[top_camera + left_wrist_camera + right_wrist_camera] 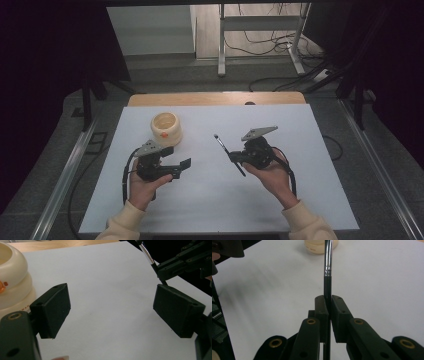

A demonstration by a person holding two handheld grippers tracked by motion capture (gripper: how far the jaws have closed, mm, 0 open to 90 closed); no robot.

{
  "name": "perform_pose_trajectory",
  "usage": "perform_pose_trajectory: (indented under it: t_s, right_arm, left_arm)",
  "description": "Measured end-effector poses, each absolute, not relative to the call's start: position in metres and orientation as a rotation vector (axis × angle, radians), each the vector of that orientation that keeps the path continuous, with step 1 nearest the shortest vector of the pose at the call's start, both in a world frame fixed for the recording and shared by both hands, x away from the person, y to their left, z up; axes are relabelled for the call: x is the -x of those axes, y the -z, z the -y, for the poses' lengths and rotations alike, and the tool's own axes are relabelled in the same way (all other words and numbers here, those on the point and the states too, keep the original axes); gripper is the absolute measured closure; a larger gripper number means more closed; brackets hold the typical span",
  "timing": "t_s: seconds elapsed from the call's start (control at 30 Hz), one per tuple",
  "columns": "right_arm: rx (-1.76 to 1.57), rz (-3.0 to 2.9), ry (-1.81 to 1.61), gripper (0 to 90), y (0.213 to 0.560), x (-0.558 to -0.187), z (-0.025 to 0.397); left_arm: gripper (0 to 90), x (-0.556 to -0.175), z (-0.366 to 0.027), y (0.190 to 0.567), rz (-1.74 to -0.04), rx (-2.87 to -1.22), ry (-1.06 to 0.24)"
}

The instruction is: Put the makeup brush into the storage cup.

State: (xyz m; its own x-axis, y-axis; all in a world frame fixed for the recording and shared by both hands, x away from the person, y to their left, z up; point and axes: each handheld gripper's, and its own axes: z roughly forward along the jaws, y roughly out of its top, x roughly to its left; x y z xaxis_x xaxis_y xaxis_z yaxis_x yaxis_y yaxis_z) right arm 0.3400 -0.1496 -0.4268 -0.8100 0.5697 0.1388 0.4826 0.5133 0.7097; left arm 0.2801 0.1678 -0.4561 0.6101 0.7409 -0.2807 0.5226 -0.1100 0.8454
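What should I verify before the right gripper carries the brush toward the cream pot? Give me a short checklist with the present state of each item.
1. Right gripper shut on the brush: ok, jaws clamp the black handle.
2. Brush tip faces away from the hand: ok, the metal ferrule points toward the cream pot.
3. Pot upright with its mouth open: ok in the high view.
4. Left gripper free to steady the pot: ok, jaws wide open, nothing between them, pot close beside it.
5. White table sheet between brush and pot bare: ok.
6. Pot's contents: cannot tell.
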Motion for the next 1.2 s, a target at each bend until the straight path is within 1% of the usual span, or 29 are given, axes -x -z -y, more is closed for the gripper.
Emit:
perform_pose_trajectory:
  t_s: [0.5,1.2]
  right_arm:
    - [-0.898,-2.612,-1.205,83.8,0.428,-0.338,0.147]
    - [-0.864,-2.589,-1.25,83.7,0.428,-0.335,0.143]
  left_arm:
    - [15.6,-0.284,-0.166,0.458,-1.041,-1.758,-0.234]
    - [17.3,-0.289,-0.149,0.457,-1.021,-1.76,-0.205]
